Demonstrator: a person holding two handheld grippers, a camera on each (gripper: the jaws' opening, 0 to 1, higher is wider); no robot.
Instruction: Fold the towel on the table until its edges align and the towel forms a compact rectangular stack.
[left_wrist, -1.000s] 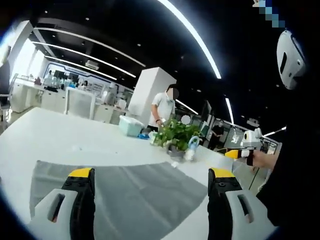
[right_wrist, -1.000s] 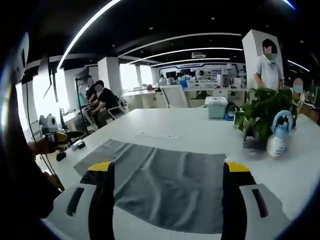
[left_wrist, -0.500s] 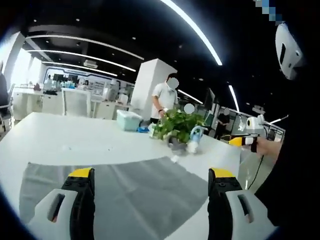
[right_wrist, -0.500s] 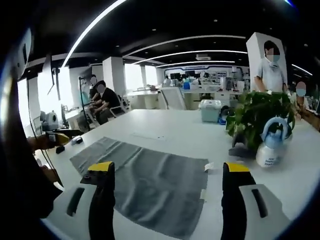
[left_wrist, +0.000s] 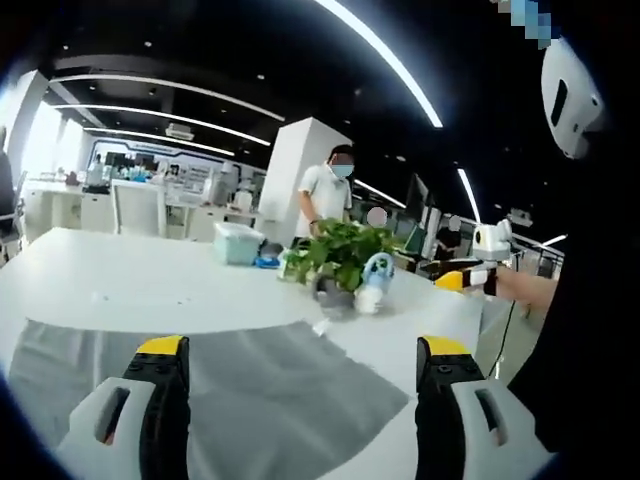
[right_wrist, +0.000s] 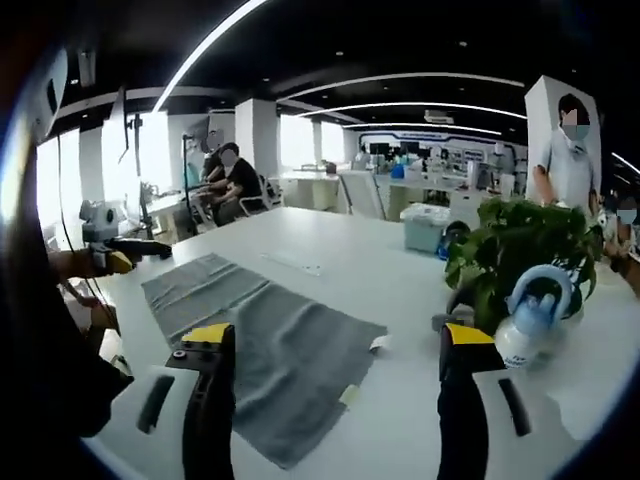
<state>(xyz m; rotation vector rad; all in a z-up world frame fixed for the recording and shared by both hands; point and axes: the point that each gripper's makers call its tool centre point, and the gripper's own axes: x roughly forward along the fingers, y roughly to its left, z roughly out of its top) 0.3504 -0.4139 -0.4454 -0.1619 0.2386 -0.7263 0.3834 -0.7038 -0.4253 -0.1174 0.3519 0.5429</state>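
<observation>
In the left gripper view, the left gripper (left_wrist: 300, 375) hangs above the white table (left_wrist: 150, 285) with its jaws spread wide, holding nothing. The grey towel (left_wrist: 250, 390) lies flat on the table below and between the jaws. Beyond it stand a potted plant (left_wrist: 335, 262) and a spray bottle (left_wrist: 374, 282). The right gripper (left_wrist: 470, 278) shows at the right; its state cannot be told here.

In the right gripper view, the right gripper (right_wrist: 328, 385) is spread and empty. The towel (right_wrist: 262, 345) lies flat, left of centre. The left gripper (right_wrist: 125, 255) shows at the left edge.

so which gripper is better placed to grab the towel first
Probably left: the flat grey cloth towel lies between the left gripper's open fingers, while the right gripper points mostly past its edge.
</observation>
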